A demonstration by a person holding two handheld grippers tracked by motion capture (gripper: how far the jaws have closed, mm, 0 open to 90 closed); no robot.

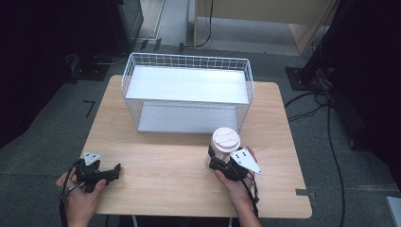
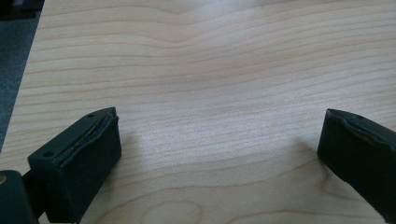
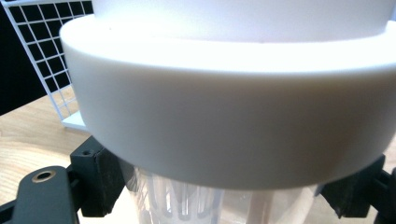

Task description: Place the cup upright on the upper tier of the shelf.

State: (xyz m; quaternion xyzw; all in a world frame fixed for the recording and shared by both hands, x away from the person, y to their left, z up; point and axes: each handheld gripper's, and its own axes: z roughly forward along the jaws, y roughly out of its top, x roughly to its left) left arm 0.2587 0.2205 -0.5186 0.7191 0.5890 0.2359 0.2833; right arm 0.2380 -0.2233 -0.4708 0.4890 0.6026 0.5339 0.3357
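each hand carries a black two-jaw gripper: left gripper (image 1: pixel 117 169), right gripper (image 1: pixel 211 156). a grey three-cornered plate with dark screw holes tops each; black cables trail back. jaw housings show round screw holes.

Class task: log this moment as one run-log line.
right tongs: shut on clear jar with white lid | left tongs: open, over wooden table

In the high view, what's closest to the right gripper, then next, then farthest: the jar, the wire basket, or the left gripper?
1. Jar: clamped in the right gripper.
2. Wire basket: behind, at the table's far side.
3. Left gripper: at the table's near left edge.
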